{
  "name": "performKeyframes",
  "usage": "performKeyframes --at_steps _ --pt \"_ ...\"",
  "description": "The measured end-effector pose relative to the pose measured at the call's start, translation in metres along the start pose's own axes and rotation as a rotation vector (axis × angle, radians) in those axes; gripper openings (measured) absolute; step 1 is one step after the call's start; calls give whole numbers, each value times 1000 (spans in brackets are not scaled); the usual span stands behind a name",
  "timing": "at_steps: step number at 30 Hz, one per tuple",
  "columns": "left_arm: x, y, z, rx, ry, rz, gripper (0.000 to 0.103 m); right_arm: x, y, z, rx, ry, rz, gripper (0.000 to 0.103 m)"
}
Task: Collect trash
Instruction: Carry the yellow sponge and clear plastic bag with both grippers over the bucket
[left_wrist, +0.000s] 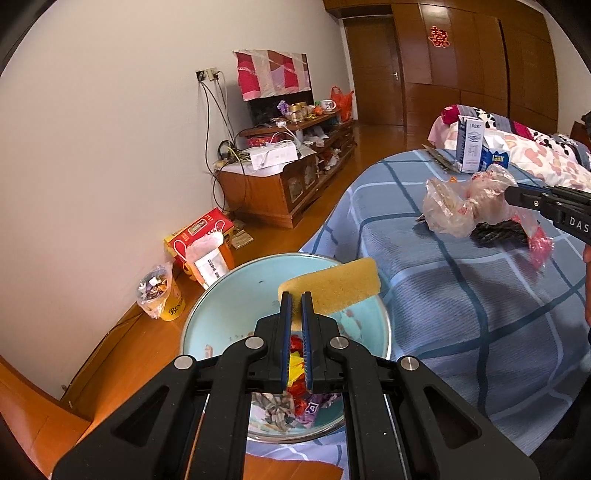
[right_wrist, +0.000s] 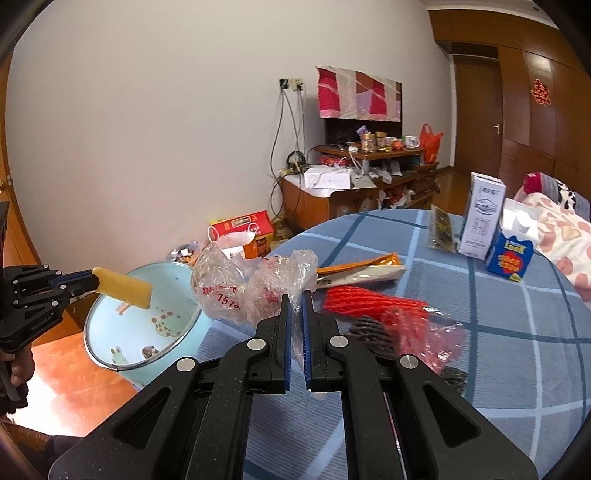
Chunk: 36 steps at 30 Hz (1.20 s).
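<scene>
Sponge (left_wrist: 334, 290) is pinched at one end by the left gripper (left_wrist: 295, 295) and hangs over the basin (left_wrist: 207, 314), presumably so it drops among the scraps there. Right gripper (right_wrist: 295, 295) is clenched on the crumpled bag (right_wrist: 258, 284), lifted off the bed (right_wrist: 517, 332) beside the basin, likely next in.

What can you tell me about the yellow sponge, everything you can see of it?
The sponge is a yellow, porous foam block, oblong with rounded edges, and it looks dry and whole. The left gripper is shut on one end, so the rest juts out free, tilted a little. It hangs in the air over the light blue basin, which stands beside the table and already holds wrappers. Nothing but the pads touches the sponge.
</scene>
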<state>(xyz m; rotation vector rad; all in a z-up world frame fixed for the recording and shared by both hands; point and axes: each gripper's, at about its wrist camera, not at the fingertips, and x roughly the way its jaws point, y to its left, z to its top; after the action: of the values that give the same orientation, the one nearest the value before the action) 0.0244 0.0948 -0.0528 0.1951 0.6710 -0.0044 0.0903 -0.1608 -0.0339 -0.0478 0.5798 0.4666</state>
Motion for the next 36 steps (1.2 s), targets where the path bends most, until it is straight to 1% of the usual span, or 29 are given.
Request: performKeyframes --at_steps 17,36 --pt "3 27 -10 -43 14 38 5 26 38 6 -77 29 48 6" --pt "2 50 -17 -89 22 73 5 41 74 14 -164 36 88 6"
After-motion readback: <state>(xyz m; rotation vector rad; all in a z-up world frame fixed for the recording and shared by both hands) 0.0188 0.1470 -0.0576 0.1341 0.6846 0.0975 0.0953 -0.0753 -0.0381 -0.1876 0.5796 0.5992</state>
